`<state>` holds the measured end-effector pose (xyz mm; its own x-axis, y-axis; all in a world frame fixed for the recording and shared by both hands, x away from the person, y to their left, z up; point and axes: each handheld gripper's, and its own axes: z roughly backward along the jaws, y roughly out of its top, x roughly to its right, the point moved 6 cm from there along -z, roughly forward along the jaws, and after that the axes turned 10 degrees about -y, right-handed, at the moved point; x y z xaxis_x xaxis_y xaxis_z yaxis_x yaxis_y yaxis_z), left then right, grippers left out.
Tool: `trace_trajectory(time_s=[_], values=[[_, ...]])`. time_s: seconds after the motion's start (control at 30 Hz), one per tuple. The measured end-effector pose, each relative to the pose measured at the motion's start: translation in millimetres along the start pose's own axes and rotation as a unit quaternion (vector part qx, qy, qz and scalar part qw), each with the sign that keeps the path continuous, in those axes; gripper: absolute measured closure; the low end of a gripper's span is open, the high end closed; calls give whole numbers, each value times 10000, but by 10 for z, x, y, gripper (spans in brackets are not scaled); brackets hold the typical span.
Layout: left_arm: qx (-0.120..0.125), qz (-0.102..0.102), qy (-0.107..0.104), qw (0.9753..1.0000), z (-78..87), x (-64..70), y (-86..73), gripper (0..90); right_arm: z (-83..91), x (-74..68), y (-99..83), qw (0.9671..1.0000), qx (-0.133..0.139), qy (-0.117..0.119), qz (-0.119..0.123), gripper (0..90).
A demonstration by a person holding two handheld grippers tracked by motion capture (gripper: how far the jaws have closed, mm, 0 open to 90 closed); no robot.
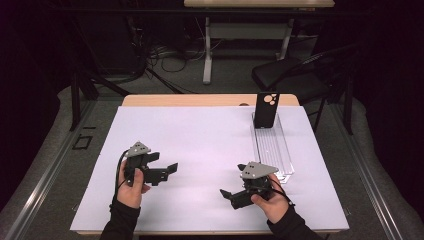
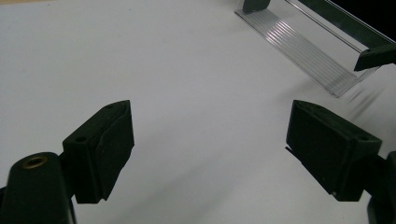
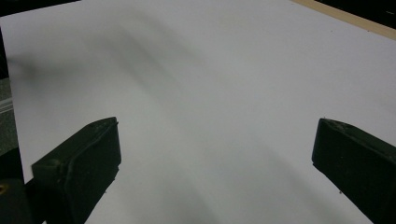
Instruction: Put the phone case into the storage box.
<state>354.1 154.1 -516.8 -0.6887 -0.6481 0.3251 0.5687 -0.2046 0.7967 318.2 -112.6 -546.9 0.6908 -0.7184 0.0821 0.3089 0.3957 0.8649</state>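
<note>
Both grippers hover low over the white mat, each held in a person's hand. My left gripper is at the front left, points right, and is open and empty. In its own view the left gripper has its jaws wide apart over bare mat. My right gripper is at the front right, points left, and is open with nothing in it. The right gripper shows only white mat between its jaws. A black phone stands upright at the far end of a clear ribbed tray.
The clear tray lies along the mat's right side, just beyond the right hand. A jaw of the other gripper overlaps its near end. Behind the table are a black chair, desk legs and cables on the floor.
</note>
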Motion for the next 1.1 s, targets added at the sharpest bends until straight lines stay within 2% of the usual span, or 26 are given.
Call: trace_trajectory(time_s=[0.47, 0.73, 1.1], values=[[-5, -19, -5, 10000, 4, -3, 0, 156, -58, -110, -139, 10000, 5, 54, 76, 22], [-6, -11, 11, 10000, -3, -4, -6, 157, -88, -118, -165, 10000, 58, 45, 18, 26], [-25, -18, -1, 10000, -14, -1, -12, 157, -106, -83, -228, 10000, -11, 42, -29, 33]])
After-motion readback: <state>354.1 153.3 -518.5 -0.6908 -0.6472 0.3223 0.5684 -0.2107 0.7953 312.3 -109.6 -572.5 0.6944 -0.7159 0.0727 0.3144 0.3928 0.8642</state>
